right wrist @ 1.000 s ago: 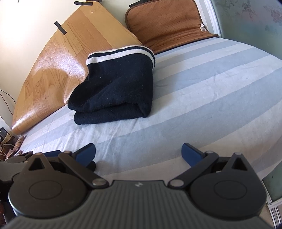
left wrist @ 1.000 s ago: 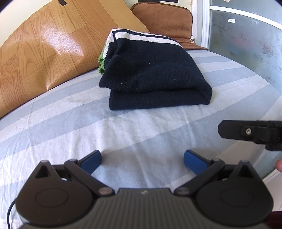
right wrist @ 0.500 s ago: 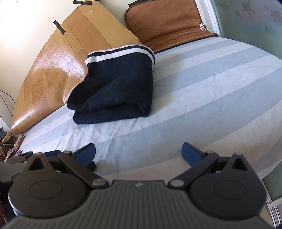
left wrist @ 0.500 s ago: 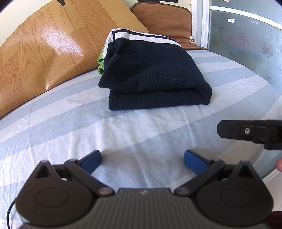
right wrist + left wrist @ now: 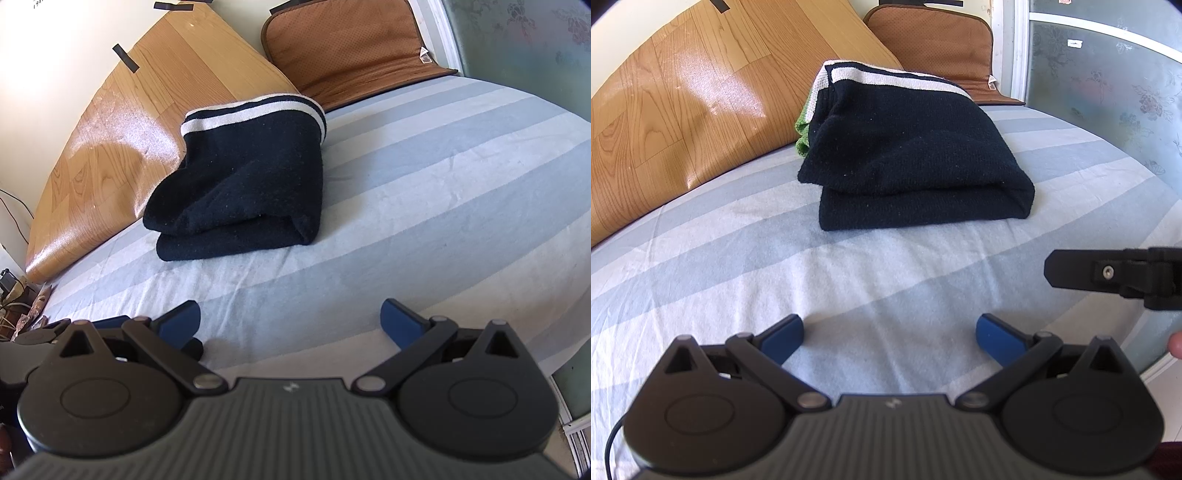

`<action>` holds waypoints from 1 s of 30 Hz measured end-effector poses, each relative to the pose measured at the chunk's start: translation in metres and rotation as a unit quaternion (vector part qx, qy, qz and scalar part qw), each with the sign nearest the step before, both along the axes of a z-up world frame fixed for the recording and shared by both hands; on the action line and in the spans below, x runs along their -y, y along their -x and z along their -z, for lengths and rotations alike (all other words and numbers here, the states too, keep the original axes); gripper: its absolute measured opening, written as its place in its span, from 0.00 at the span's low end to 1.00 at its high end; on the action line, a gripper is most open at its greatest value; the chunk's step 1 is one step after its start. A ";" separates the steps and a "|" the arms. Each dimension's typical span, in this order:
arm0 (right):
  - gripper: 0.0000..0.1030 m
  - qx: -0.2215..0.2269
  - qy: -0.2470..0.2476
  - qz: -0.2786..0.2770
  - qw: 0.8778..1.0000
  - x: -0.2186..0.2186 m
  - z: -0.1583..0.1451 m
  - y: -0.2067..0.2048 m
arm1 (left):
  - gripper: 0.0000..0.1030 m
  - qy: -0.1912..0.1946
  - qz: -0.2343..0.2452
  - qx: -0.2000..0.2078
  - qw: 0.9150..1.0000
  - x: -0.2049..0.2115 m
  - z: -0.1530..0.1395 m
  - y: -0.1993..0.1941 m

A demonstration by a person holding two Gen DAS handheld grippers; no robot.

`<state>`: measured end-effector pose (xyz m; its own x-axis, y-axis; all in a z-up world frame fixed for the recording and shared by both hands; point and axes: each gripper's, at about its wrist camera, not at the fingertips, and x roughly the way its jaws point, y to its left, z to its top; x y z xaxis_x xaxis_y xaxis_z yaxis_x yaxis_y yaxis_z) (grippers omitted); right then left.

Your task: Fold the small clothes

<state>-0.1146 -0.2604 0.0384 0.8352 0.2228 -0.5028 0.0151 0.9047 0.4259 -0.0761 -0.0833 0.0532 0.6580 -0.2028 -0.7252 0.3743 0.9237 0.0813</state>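
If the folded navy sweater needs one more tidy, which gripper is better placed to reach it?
Left, marginally. The navy sweater lies straight ahead of the open left gripper. From the open right gripper it sits off to the left. Neither touches it.

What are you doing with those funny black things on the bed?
A person is folding small clothes with a tool in each hand. Right now the dark sweater lies folded on the striped sheet. The left tool and the right tool are both open, holding nothing, hovering over the sheet short of the sweater.
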 end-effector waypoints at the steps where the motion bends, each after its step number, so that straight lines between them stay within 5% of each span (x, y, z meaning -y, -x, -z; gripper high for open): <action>1: 1.00 0.000 0.000 0.000 1.000 0.000 0.000 0.000 | 1.00 0.000 0.001 0.000 1.000 0.000 0.000 0.000; 30: 1.00 0.003 -0.006 -0.006 1.000 0.003 0.001 0.001 | 1.00 0.000 0.001 0.000 1.000 -0.001 0.000 0.000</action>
